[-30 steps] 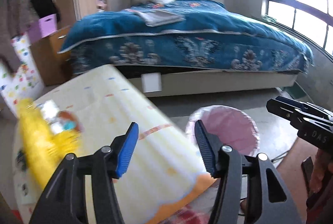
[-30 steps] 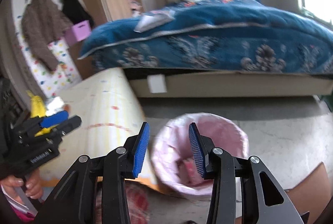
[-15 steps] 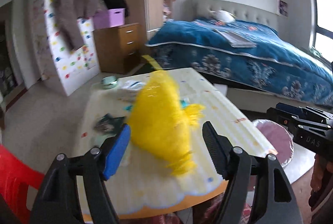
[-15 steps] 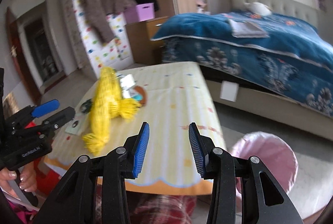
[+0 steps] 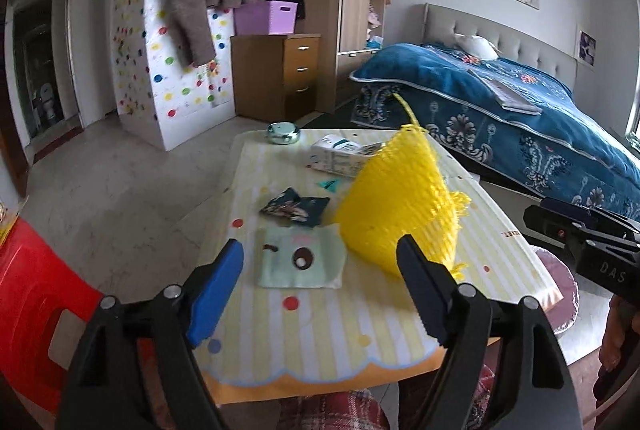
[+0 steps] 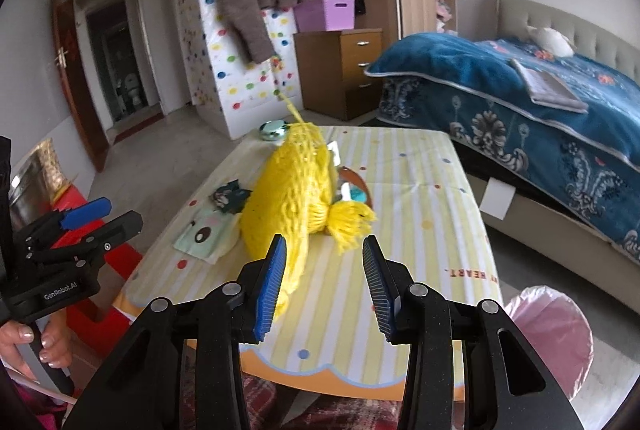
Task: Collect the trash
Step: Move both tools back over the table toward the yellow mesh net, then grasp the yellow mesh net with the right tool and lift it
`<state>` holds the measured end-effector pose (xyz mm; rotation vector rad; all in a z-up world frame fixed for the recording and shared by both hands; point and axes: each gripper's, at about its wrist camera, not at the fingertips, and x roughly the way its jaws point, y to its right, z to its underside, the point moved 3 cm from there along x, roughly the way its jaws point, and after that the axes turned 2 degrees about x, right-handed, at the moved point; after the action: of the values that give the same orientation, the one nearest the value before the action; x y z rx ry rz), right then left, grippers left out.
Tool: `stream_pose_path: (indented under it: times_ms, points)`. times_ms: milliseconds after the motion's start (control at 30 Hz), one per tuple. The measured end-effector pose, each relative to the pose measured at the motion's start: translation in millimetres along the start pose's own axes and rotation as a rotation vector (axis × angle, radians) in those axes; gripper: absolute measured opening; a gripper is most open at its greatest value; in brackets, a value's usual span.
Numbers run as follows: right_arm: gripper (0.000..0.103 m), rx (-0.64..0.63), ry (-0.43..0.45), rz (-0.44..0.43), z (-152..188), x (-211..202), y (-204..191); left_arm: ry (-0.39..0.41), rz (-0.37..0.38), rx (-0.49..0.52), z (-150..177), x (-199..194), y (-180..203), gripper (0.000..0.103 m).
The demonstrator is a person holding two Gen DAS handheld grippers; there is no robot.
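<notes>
A yellow mesh net bag lies bunched on the striped yellow table. Beside it lie a pale green wrapper, a dark crumpled wrapper, a white carton and a small round tin. My left gripper hovers over the near edge, its jaws opening with nothing between them. My right gripper stands part open and empty, just short of the net bag. A pink-lined trash bin sits on the floor to the table's right.
A red plastic stool stands left of the table. A bed with a blue cover fills the right side. A wooden drawer unit with a purple box, and a dotted panel with hung coats, stand at the back. A hand holds the left gripper.
Both views have swung left from the pink bin and bed to the table with the net bag and wrappers. The left jaws have spread wider; the right jaws look the same.
</notes>
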<state>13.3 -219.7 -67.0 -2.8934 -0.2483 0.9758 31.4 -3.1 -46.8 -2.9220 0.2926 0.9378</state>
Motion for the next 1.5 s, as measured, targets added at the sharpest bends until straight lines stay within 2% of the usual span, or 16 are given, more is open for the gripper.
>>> stream_pose_path:
  times_ms: [100,233,300,567,700,833,933,1000,1067,1100,1133,1200,1333,1433,1500]
  points:
    - [0.05,-0.005,-0.006,-0.005,-0.1,4.4,-3.4,-0.007,-0.018,-0.014,2.5,2.5,-9.0,0.084]
    - [0.063,-0.015,-0.02,-0.013,0.1,11.7,-8.2,-0.013,-0.043,-0.03,5.7,7.1,-23.3,0.088]
    - [0.066,-0.014,-0.029,-0.015,0.5,16.2,-10.4,-0.013,-0.058,-0.038,6.4,9.5,-31.8,0.088]
    - [0.067,-0.016,-0.042,-0.042,1.2,32.5,-8.3,-0.056,-0.126,-0.089,11.5,30.9,-68.6,0.088]
    - [0.068,-0.01,-0.063,-0.052,-2.8,51.7,-7.1,-0.074,-0.127,-0.092,13.9,40.1,-73.8,0.088]
    - [0.072,-0.004,-0.125,-0.04,-5.4,90.6,-4.8,-0.099,-0.12,-0.088,16.6,50.2,-71.4,0.088]
    - [0.072,-0.013,-0.154,-0.028,-4.8,103.5,-6.1,-0.122,-0.109,-0.073,19.0,58.0,-69.5,0.088]
    - [0.072,-0.014,-0.136,-0.015,-5.2,103.8,-6.3,-0.134,-0.105,-0.056,20.0,62.4,-68.0,0.088]
    - [0.072,-0.024,-0.065,-0.027,-11.0,90.8,-5.7,-0.136,-0.106,-0.045,19.7,64.9,-66.1,0.088]
    - [0.074,-0.036,-0.044,-0.039,-14.8,85.1,-5.1,-0.137,-0.106,-0.043,19.3,66.3,-65.4,0.088]
    - [0.08,-0.046,-0.042,-0.043,-16.7,84.9,-4.5,-0.138,-0.103,-0.041,18.5,68.0,-63.9,0.088]
    - [0.085,-0.057,-0.051,-0.047,-18.6,89.2,-2.4,-0.14,-0.096,-0.04,15.5,71.9,-59.7,0.088]
    - [0.083,-0.049,-0.068,-0.065,-26.2,104.9,2.2,-0.131,-0.075,-0.023,6.6,81.6,-48.4,0.088]
    - [0.071,-0.071,-0.092,-0.083,-30.1,119.2,-0.3,-0.144,-0.066,-0.011,3.7,90.6,-44.2,0.088]
    - [0.071,-0.084,-0.11,-0.084,-33.0,123.9,-1.1,-0.156,-0.059,-0.01,4.5,94.7,-43.3,0.088]
